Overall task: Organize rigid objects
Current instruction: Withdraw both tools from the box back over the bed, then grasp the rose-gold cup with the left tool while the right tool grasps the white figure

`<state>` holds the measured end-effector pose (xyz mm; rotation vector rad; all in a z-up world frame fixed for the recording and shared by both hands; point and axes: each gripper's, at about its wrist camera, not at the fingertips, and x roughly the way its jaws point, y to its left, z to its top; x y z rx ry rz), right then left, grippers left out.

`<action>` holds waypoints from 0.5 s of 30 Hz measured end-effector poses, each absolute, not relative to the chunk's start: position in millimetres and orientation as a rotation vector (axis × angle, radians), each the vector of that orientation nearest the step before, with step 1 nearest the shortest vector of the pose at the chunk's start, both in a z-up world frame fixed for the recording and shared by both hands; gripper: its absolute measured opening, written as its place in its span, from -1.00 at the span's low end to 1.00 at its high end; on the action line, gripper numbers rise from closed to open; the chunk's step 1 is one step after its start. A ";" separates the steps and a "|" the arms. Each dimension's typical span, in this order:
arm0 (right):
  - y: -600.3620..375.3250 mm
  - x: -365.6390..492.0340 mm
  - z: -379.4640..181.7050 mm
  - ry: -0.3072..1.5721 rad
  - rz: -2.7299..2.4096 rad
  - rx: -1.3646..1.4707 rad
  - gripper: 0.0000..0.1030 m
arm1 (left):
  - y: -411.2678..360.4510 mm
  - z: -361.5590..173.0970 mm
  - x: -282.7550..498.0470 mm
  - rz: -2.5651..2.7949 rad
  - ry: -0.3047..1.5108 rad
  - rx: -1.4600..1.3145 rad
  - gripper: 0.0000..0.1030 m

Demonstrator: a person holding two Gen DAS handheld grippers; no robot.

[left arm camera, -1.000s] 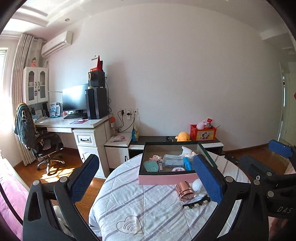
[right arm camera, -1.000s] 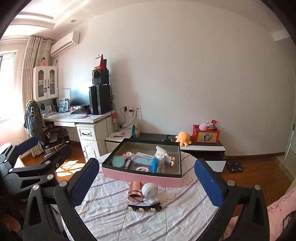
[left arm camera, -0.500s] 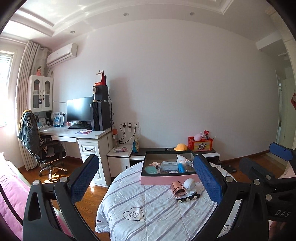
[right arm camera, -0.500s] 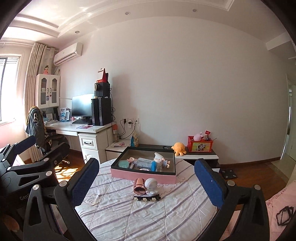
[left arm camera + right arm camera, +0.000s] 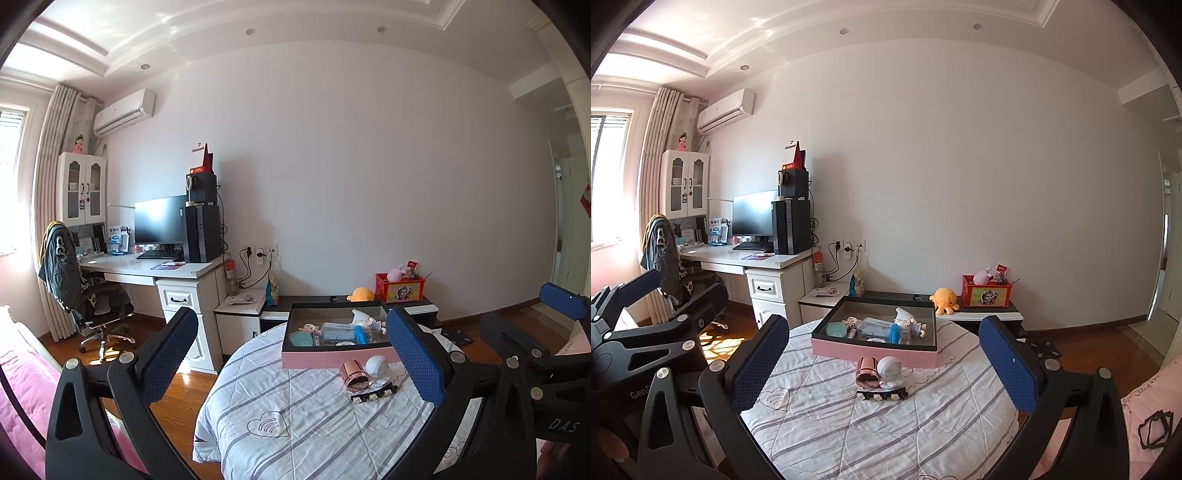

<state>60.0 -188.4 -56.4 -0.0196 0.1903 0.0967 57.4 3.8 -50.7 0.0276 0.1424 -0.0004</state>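
A pink box (image 5: 334, 359) (image 5: 875, 353) with a dark inside stands at the far side of a round table under a striped cloth (image 5: 295, 413) (image 5: 849, 424). It holds a teal case, a blue bottle, a white figurine and other small items. In front of the box lie a rose-gold cup (image 5: 354, 374) (image 5: 868, 371) on its side, a white round object (image 5: 376, 366) (image 5: 889, 367) and a black hair clip with white flowers (image 5: 373, 394) (image 5: 882, 396). My left gripper (image 5: 291, 354) and right gripper (image 5: 882, 360) hover open and empty, well back from the objects.
A white desk (image 5: 155, 269) with monitor, computer tower and office chair (image 5: 92, 306) stands at the left. A low dark cabinet (image 5: 979, 314) behind the table carries an orange plush and a red box. Pink bedding (image 5: 22, 387) lies at the lower left. Wooden floor surrounds the table.
Both grippers have pulled back and up from the table, so the box and loose objects appear smaller and farther. Both stay open and empty.
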 end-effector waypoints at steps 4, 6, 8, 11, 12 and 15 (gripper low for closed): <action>-189.9 65.7 -60.8 0.207 0.094 -0.019 1.00 | 2.1 -54.6 63.3 -0.004 0.160 0.031 1.00; -190.8 69.5 -64.5 0.217 0.092 -0.017 1.00 | 1.8 -58.9 68.9 -0.008 0.175 0.032 1.00; -191.7 75.8 -69.9 0.234 0.089 -0.017 1.00 | 0.8 -64.7 76.7 -0.014 0.196 0.034 1.00; -194.0 90.7 -82.4 0.272 0.086 -0.016 1.00 | -1.0 -79.7 95.5 -0.031 0.253 0.034 1.00; -195.1 96.9 -88.3 0.290 0.083 -0.017 1.00 | -2.3 -86.1 103.6 -0.038 0.279 0.035 1.00; -199.7 117.7 -109.2 0.355 0.075 -0.012 1.00 | -7.0 -108.0 130.2 -0.060 0.364 0.041 1.00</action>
